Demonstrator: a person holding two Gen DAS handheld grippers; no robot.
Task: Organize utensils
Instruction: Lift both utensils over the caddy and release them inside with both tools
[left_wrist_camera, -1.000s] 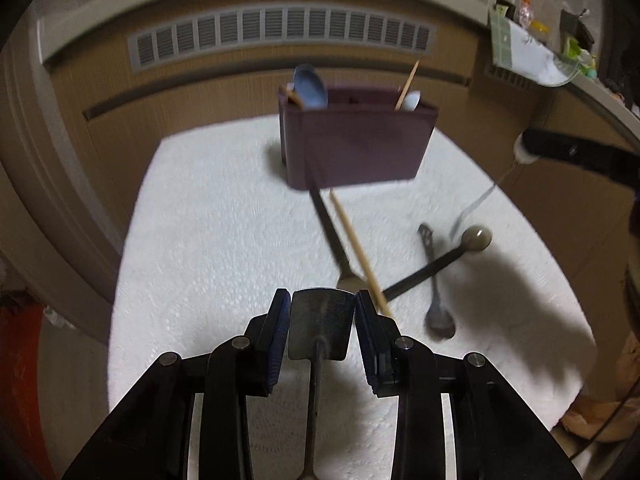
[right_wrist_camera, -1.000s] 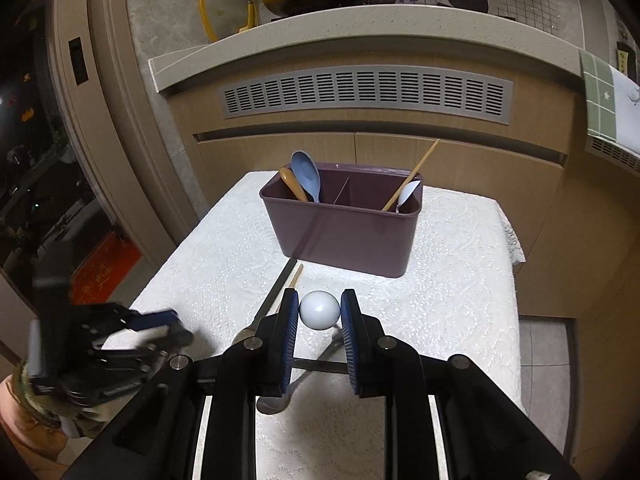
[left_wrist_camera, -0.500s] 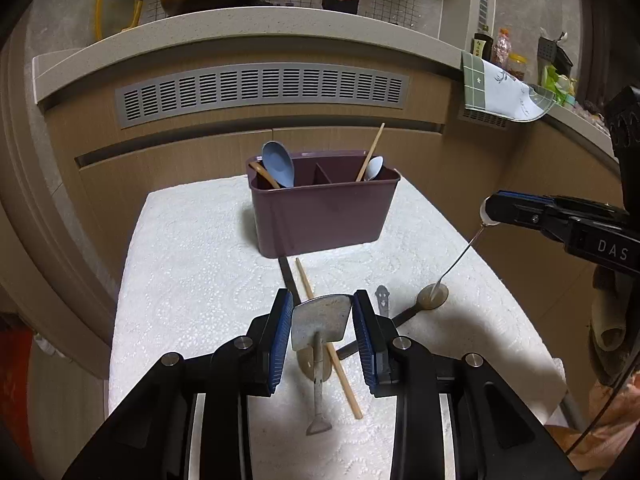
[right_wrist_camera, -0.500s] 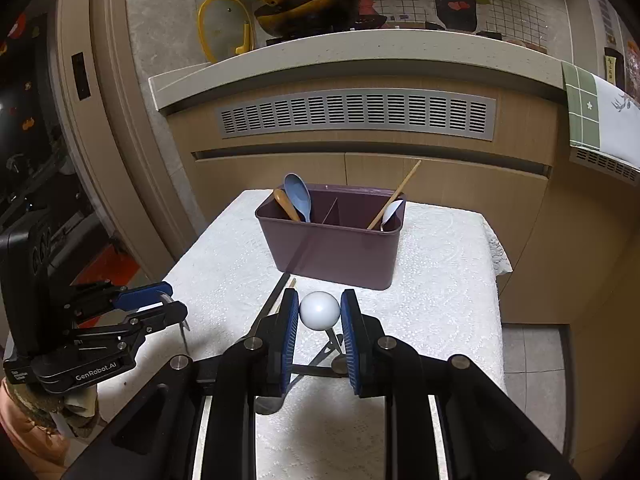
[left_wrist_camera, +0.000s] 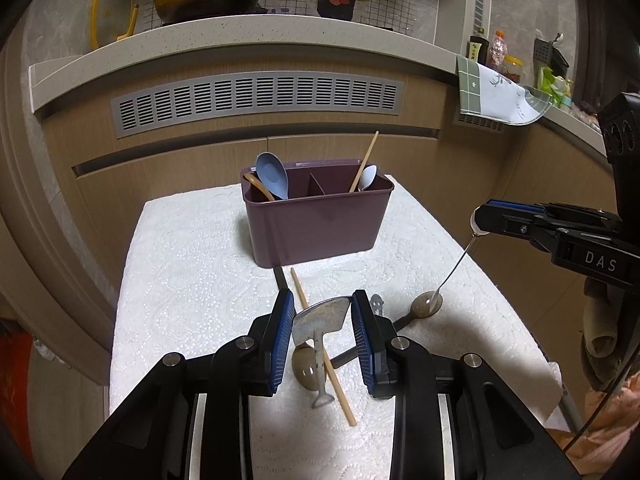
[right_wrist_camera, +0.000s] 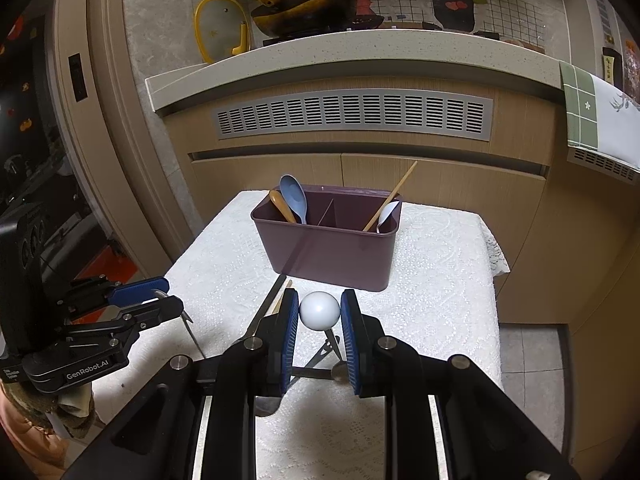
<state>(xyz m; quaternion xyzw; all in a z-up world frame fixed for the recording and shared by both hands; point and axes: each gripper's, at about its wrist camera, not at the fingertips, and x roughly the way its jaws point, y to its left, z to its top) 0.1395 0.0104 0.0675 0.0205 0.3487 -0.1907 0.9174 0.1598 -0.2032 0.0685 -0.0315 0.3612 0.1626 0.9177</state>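
My left gripper (left_wrist_camera: 322, 318) is shut on the flat blade of a small metal spatula (left_wrist_camera: 318, 318), whose handle hangs down above the table. My right gripper (right_wrist_camera: 319, 316) is shut on the white ball end of a thin metal utensil (right_wrist_camera: 319, 311); from the left wrist view its stem (left_wrist_camera: 456, 264) hangs down to the right. A maroon divided caddy (left_wrist_camera: 320, 228) stands at the back of the white table (left_wrist_camera: 192, 280) and holds a blue spoon (left_wrist_camera: 272, 174), a wooden spoon, a chopstick (left_wrist_camera: 364, 160) and a white spoon. Below lie a chopstick (left_wrist_camera: 320, 344), a brown spoon (left_wrist_camera: 304, 368), a dark-handled spoon (left_wrist_camera: 428, 304) and a metal utensil.
The wooden kitchen counter with a grey vent (left_wrist_camera: 256, 98) rises behind the table. A green and white cloth (left_wrist_camera: 492, 92) hangs off the counter at the right. The table's edges drop off on the left and right (right_wrist_camera: 492, 248).
Both grippers have risen and drawn back from the table, each with its utensil. The caddy now looks farther off and the spatula hangs clear of the cloth.
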